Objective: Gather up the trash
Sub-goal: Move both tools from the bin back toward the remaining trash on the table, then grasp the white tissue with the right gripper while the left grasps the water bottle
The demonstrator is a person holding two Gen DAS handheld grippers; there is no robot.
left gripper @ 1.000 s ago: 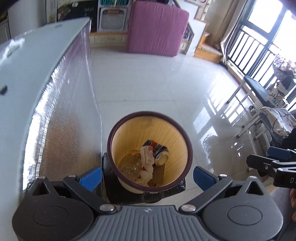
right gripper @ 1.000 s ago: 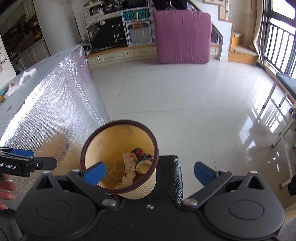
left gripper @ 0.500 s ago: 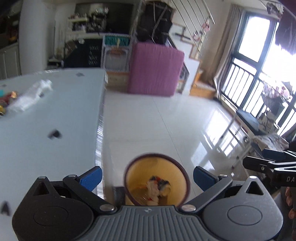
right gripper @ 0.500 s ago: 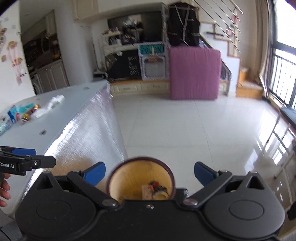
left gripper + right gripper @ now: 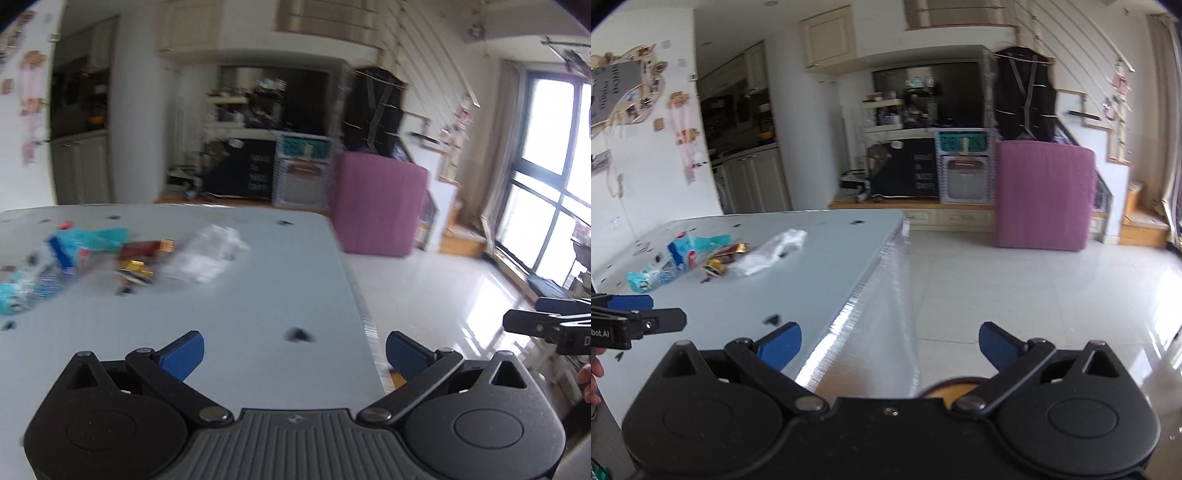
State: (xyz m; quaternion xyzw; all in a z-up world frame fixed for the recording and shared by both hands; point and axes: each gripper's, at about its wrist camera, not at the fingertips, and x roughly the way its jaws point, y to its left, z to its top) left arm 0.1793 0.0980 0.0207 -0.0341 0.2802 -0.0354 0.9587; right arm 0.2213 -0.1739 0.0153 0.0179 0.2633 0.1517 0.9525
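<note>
Trash lies in a loose pile at the far left of the pale blue table [image 5: 258, 302] [image 5: 820, 266]: a crumpled clear plastic bag [image 5: 203, 254] [image 5: 768, 254], gold and red wrappers [image 5: 136, 262] [image 5: 720, 258], and teal and blue packets [image 5: 62, 254] [image 5: 679, 254]. My left gripper [image 5: 293, 354] is open and empty above the table's near right corner. My right gripper [image 5: 890, 345] is open and empty over the table's foil-covered edge. Just the rim of the waste bin [image 5: 955, 386] peeks out below it. Each view catches the other gripper at its side.
The table's side is wrapped in silver foil [image 5: 882, 332]. Glossy white tiled floor [image 5: 1034, 288] spreads to the right. A pink mattress [image 5: 1043, 194] leans against the far cabinets. Chairs and a window railing stand at the far right [image 5: 554, 288].
Both views have swung up from the bin on the floor to the tabletop. The bin has dropped almost out of sight; the trash pile has come into view. Both grippers stay open.
</note>
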